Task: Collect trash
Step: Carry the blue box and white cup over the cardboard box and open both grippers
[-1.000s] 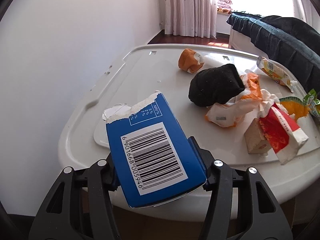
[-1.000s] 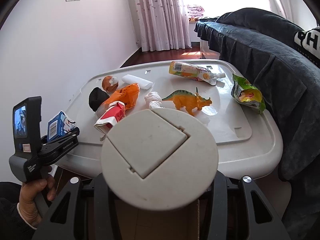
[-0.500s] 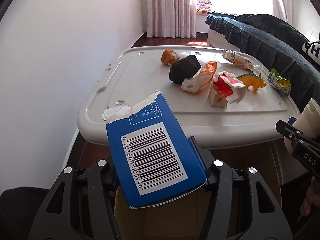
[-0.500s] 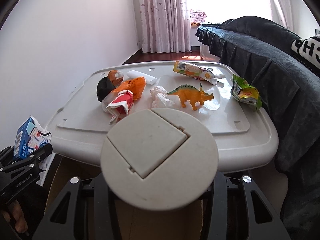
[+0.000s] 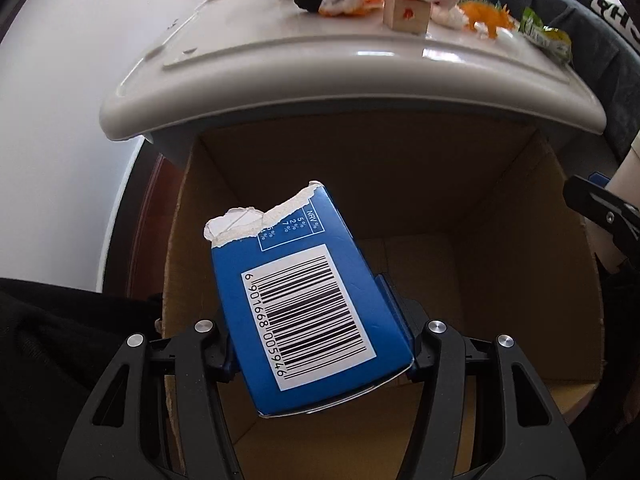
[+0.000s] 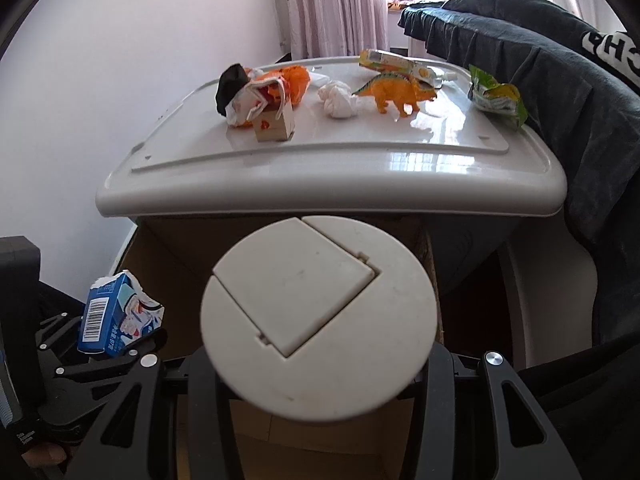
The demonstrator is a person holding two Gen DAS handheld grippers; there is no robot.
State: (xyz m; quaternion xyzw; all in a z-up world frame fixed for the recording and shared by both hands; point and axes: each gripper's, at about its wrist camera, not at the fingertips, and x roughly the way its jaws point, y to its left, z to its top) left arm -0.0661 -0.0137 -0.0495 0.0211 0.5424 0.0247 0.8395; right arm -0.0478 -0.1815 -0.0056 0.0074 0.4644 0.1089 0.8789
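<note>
- Left gripper [image 5: 320, 354] clamps the torn blue milk carton with the barcode [image 5: 304, 304], poised over the open brown cardboard box [image 5: 520, 208] below the table edge; it looks ready to drop, not yet released.
- Right gripper [image 6: 320, 364] grips a round white plastic lid [image 6: 318, 318], also above that box.
- The box floor in the left wrist view shows no trash, so by the look of it nothing is collected so far.
- Left on the white plastic table [image 6: 332, 176], going rightwards: a black wad [image 6: 230, 86], orange-and-white wrappers [image 6: 280, 84], a small tan carton [image 6: 274, 124], crumpled white tissue [image 6: 338, 100], an orange toy dinosaur [image 6: 396, 90], a green snack bag [image 6: 496, 98].
</note>
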